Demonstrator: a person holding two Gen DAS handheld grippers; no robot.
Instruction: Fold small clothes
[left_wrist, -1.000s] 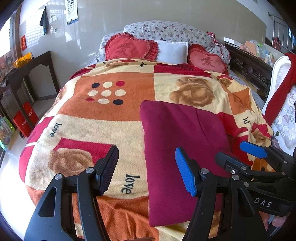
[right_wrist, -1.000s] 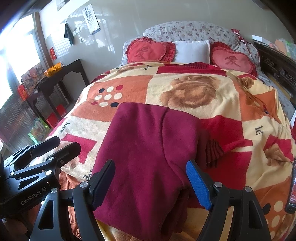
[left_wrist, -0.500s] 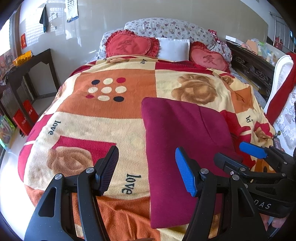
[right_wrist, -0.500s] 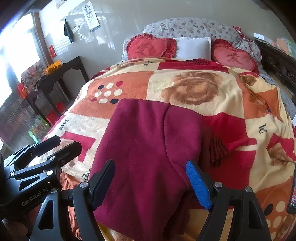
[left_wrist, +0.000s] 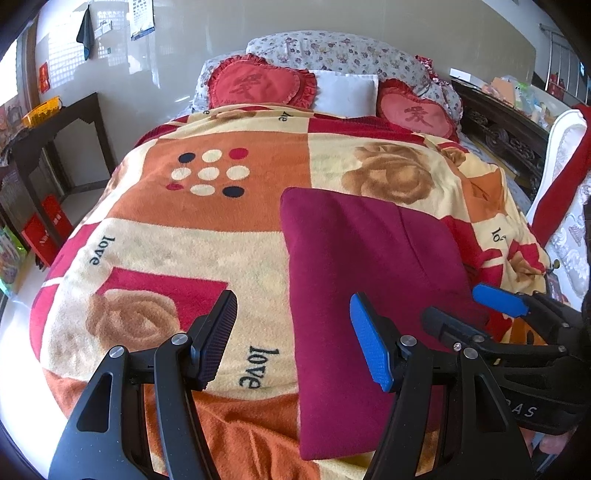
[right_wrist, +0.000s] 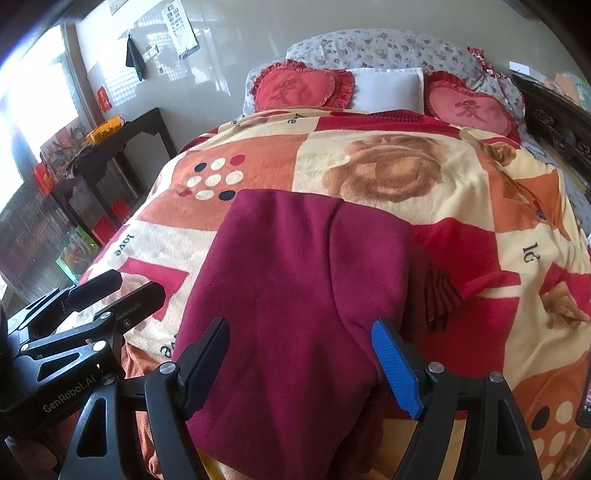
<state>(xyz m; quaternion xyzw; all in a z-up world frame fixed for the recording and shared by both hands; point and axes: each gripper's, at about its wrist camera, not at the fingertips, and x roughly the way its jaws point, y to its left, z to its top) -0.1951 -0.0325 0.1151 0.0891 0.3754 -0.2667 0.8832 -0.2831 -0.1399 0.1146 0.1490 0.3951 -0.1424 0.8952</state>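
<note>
Left gripper (left_wrist: 293, 341): jaws wide apart, holding nothing. It hangs over the blanket, just left of the cloth's near edge.

Right gripper (right_wrist: 301, 365): jaws wide apart too, holding nothing. It hangs right over the near part of the cloth. I cannot tell if the tips touch it.

Cloth (right_wrist: 295, 295): a dark red cloth, lying flat on the blanket near the foot of the bed. It looks like a long, neat shape. One flap is laid over the right side, so a line runs down it. A bit of dark fringe pokes out on the right.

Blanket (left_wrist: 192, 229): orange, cream and red, with roses, dots and the word "love". It covers the whole bed.

Pillows (left_wrist: 258, 83): two red heart ones and a white one, far away at the head of the bed.

What changed: very little. In the last second both grippers moved back a tiny bit and the bed looks a bit farther off. The cloth has not moved and the jaws did not close.

What that means: the side folds look done. I think the next step is to grab the near edge and fold the cloth in half, away toward the pillows.
</note>
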